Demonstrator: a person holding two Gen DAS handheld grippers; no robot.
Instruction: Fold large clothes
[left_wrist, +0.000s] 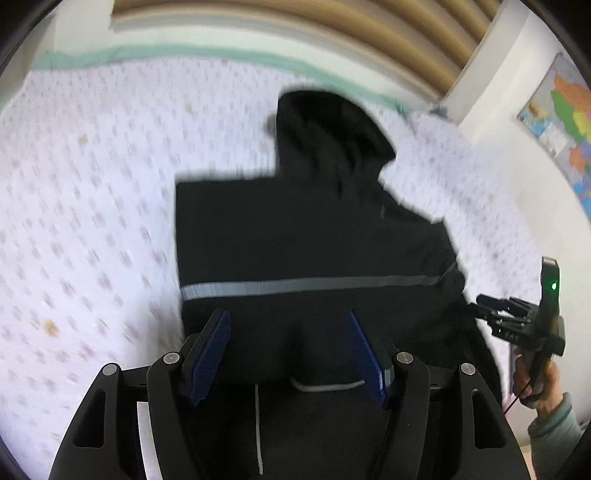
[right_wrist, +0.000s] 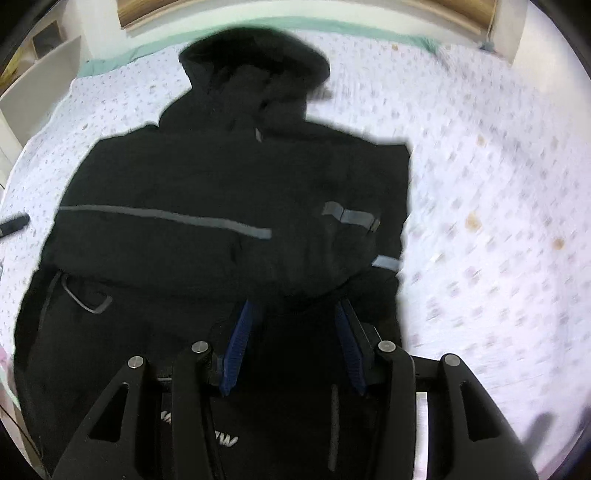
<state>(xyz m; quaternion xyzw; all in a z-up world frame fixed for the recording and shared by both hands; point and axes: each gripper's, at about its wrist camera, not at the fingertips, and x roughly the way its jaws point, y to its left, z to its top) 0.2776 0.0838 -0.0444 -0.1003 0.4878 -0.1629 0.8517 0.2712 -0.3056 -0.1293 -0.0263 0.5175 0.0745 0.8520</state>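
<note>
A black hooded jacket (left_wrist: 310, 236) with grey reflective stripes lies on a bed, its hood pointing away; it also shows in the right wrist view (right_wrist: 207, 177). Its sleeves are folded in over the body. My left gripper (left_wrist: 290, 332) is open above the jacket's lower part, blue pads apart, holding nothing. My right gripper (right_wrist: 295, 321) is open over the jacket's lower right part, also empty. The right gripper also shows in the left wrist view (left_wrist: 517, 321), held by a hand at the jacket's right edge. Both views are motion-blurred.
The bed has a pale patterned sheet (left_wrist: 92, 221) with a green edge (left_wrist: 184, 51) at the far side. A wooden headboard (left_wrist: 295, 26) and a wall map (left_wrist: 565, 122) lie beyond. A white shelf (right_wrist: 40, 74) stands at the far left.
</note>
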